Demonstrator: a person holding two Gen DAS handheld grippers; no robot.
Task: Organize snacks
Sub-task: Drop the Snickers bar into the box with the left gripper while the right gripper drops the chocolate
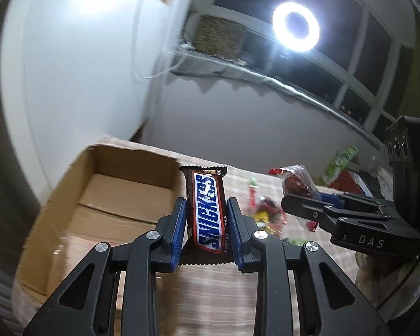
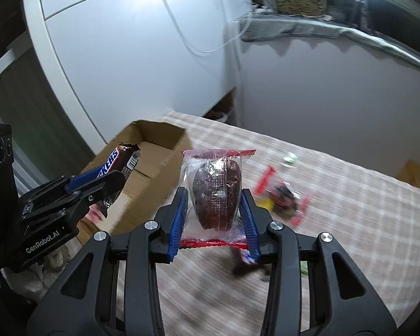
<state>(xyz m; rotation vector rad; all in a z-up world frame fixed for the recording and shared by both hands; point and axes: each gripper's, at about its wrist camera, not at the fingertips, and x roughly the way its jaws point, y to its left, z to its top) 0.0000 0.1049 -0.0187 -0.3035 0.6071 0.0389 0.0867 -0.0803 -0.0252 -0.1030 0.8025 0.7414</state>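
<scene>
Left wrist view, starting at the left edge: the open cardboard box (image 1: 103, 196) sits lower left on the checked tablecloth (image 1: 210, 294), flaps up, nothing visible inside. Just right of it, dead centre, the left gripper (image 1: 207, 221) pinches a Snickers bar (image 1: 207, 210) upright between its blue pads (image 1: 179, 229), label facing the camera. Further right, a blurred scatter of red and yellow snack wrappers (image 1: 266, 210) lies on the cloth. At the right edge the right gripper (image 1: 302, 198) comes in sideways, clamped on a clear packet with a dark brown cake (image 1: 296, 182) inside. Up top right, a ring light (image 1: 296, 26) glares against the dark window.

Over to the right wrist view: at the left, the left gripper (image 2: 106, 184) carries the Snickers bar (image 2: 117, 165) in front of the cardboard box (image 2: 154, 156). In the centre, the right gripper (image 2: 214, 218) squeezes the wrapped cake (image 2: 217, 196), red-edged packet upright. To the right, the loose wrappers (image 2: 282, 198) rest blurred on the tablecloth (image 2: 350, 224).
</scene>
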